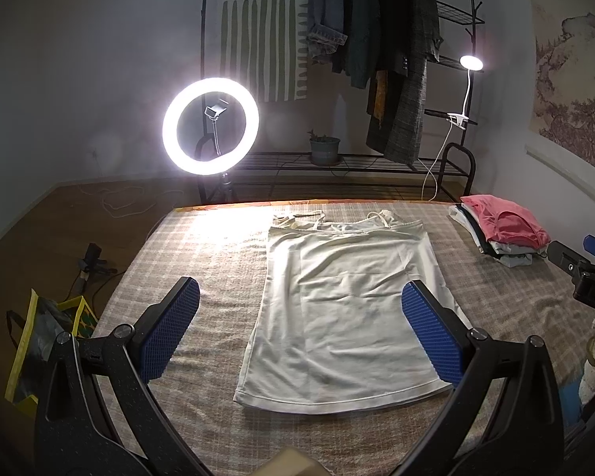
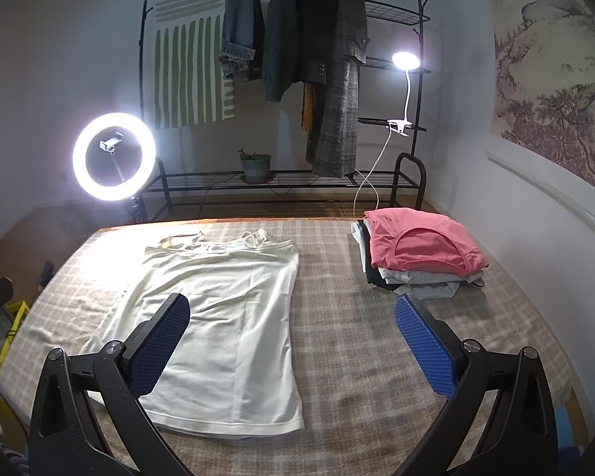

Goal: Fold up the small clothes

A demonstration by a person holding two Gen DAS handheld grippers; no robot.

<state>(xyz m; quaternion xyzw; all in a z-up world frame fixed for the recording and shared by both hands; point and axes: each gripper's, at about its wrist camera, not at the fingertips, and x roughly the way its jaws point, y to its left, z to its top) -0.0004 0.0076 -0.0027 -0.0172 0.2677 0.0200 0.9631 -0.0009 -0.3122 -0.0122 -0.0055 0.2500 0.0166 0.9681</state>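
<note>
A cream strappy top (image 1: 345, 309) lies flat and unfolded on the plaid bed cover (image 1: 218, 261), hem toward me, straps at the far edge. It also shows in the right wrist view (image 2: 222, 317). My left gripper (image 1: 297, 297) is open and empty, held above the top's lower half. My right gripper (image 2: 291, 317) is open and empty, above the top's right side and the bare cover (image 2: 357, 317). The right gripper's body (image 1: 587, 277) shows at the right edge of the left wrist view.
A stack of folded clothes with a pink one on top (image 2: 420, 250) sits at the bed's far right (image 1: 499, 230). A lit ring light (image 1: 210, 127) stands beyond the far left corner. A clothes rack (image 2: 297, 59) and a clip lamp (image 2: 404, 61) stand behind. A yellow bag (image 1: 39, 341) is on the floor at left.
</note>
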